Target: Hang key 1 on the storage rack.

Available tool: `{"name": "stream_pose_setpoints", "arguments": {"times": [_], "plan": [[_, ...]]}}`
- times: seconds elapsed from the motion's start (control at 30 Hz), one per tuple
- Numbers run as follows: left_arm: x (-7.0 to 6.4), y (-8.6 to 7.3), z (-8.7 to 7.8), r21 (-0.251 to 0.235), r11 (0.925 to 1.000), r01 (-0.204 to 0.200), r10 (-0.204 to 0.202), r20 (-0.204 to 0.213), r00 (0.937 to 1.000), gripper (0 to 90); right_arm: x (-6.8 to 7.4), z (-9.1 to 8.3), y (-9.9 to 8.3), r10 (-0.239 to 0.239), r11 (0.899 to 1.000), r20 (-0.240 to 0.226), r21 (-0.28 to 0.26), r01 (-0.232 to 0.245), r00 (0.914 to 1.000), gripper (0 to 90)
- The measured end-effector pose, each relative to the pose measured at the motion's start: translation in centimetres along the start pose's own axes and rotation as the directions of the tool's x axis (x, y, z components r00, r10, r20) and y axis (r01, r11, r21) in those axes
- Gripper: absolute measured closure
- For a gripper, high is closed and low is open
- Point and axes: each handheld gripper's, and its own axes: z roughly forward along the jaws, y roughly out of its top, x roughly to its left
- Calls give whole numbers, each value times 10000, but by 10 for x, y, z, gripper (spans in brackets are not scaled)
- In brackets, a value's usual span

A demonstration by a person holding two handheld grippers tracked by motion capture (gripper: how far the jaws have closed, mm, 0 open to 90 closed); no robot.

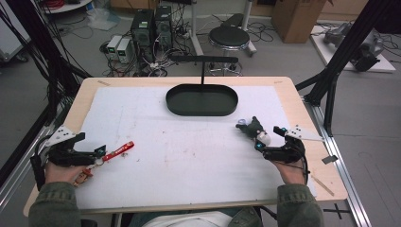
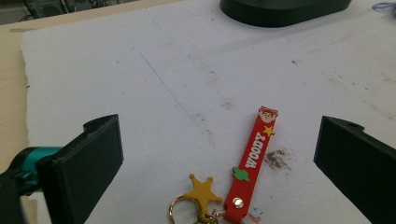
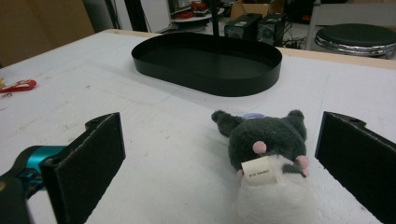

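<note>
High view: black tray (image 1: 202, 100) at 12 o'clock.
Left gripper (image 2: 219, 154): jaws apart around red keychain (image 2: 252, 161).
Right gripper (image 3: 219, 158): jaws apart around plush toy (image 3: 268, 154), paper tag readable here.

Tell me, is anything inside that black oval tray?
Nothing shows inside the black tray: its dark floor looks bare in the high view and the right gripper view. The near wall hides a thin strip of floor behind it.

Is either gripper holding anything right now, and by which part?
Nothing held. Left gripper open around the keychain strap; right gripper open around the plush toy.
</note>
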Motion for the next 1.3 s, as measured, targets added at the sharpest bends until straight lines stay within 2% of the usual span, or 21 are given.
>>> {"name": "stream_pose_setpoints", "arguments": {"times": [0.07,0.23,0.73,0.87,0.9,1.1,1.3], "plan": [[1,0,-1,-114,9999,88,-86,149,9999,17,-1,1,-1,-56,10000,-25,-9,56,10000,5],[2,0,0,-77,9999,121,-120,81,9999,17,-2,2,-1,72,10000,-75,39,-72,9999,5],[0,0,5,253,9997,-74,70,174,9998,17,-3,2,-2,131,9999,-103,83,-130,9999,5],[-2,1,10,607,9977,-307,291,275,9992,17,-3,3,-2,156,9997,-129,180,-154,9998,5],[-4,3,12,779,9961,-408,382,341,9987,17,-3,4,-2,137,9995,-140,279,-133,9998,5],[-9,10,16,1040,9936,-452,391,595,9975,17,1,7,-3,-54,9987,-168,501,62,9998,5],[-21,25,18,999,9924,-715,623,925,9938,17,3,8,-3,24,9988,-135,493,-17,9999,5]]}}
